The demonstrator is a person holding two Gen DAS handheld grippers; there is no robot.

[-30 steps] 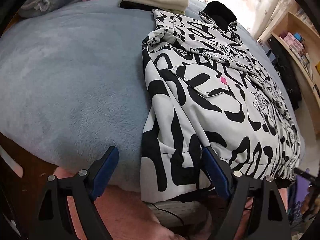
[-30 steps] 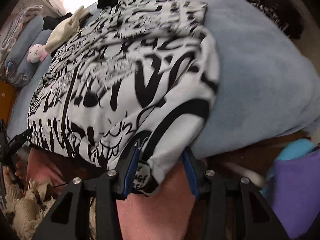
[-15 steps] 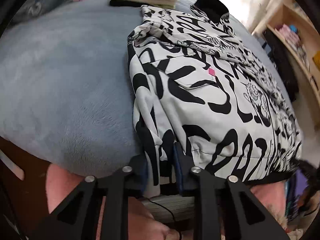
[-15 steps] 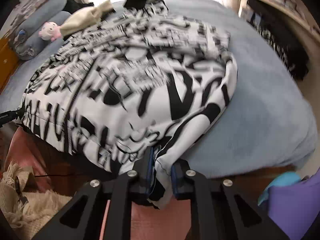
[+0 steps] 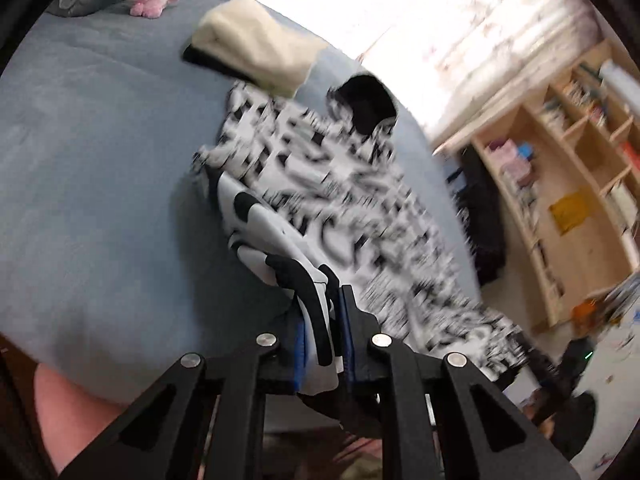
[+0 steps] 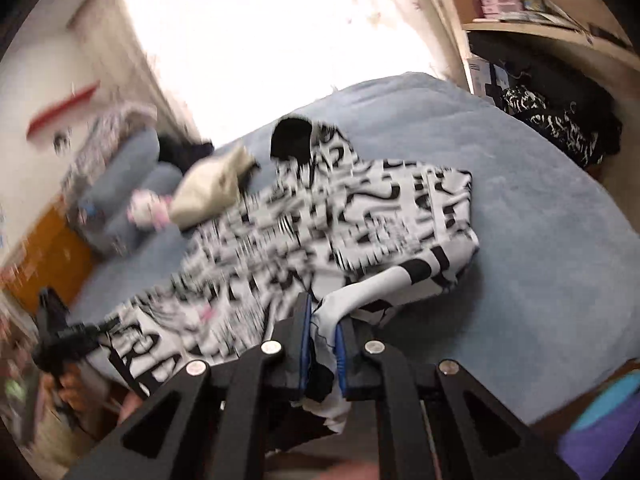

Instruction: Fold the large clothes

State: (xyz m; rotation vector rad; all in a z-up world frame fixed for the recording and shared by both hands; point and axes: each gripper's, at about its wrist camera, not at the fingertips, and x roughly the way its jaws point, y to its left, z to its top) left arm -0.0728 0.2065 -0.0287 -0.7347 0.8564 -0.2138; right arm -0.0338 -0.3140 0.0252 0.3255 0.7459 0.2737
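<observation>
Now the left gripper (image 5: 322,334) pinches a bottom corner of the black-and-white printed jacket (image 5: 320,184), its jaws having just closed; the right gripper (image 6: 322,330) likewise pinches the other corner. Jacket stretches toward twelve o'clock across the blue-grey bed (image 5: 100,160).

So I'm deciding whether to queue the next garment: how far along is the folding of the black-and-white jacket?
Early. Done: the jacket lies spread on the blue bed, and both bottom corners are gripped. In hand: the left gripper and right gripper, jaws just closed on the hem, hold it raised off the bed. Left: carrying the hem up toward the black hood, then any further folds. None is finished.
</observation>
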